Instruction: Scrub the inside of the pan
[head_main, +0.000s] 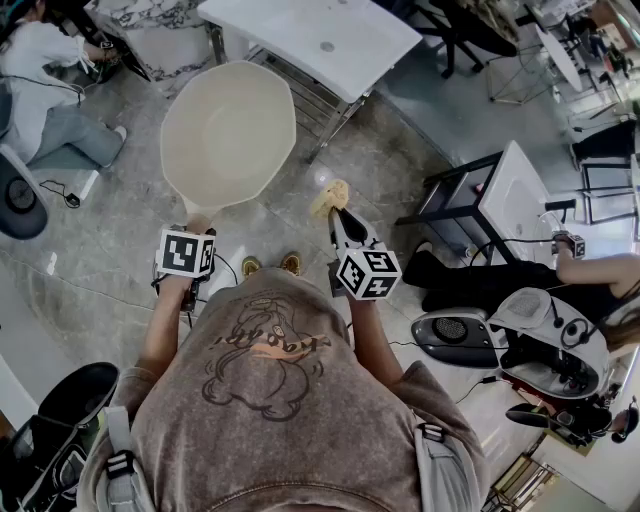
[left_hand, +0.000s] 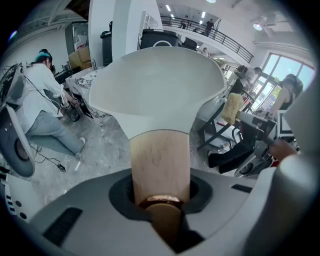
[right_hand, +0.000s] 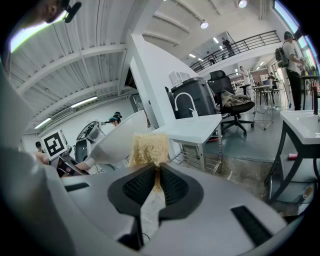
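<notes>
The pan (head_main: 228, 135) is up in the air in front of the person, over the bare floor (head_main: 420, 170), with nothing beneath to rest on. It is carried only by its wooden handle (left_hand: 160, 160), and that is the main worry. The bowl sits far out from the grip, so any firm push inside it would lever against the handle. The pan could then twist or dip in the left tongs (left_hand: 161, 200), which are clamped round the handle near its end, and a slip would drop it to the floor.

The pan is a pale cream colour with a wide, faceted rim and a deep bowl. Its inside faces up toward the head view and looks matt and free of visible dirt. The handle is light wood with a copper-coloured ring at its near end.

Just off the pan's right rim, near but not touching, is a yellowish fibrous scrubber (head_main: 329, 197). The right tongs (right_hand: 156, 182) are pinched shut on its lower edge, and most of the pad stands free above the jaws. With so little of it held, I judge the pad could fold over or pull out under hard scrubbing, and the hard jaw tips might then scrape the coating.
</notes>
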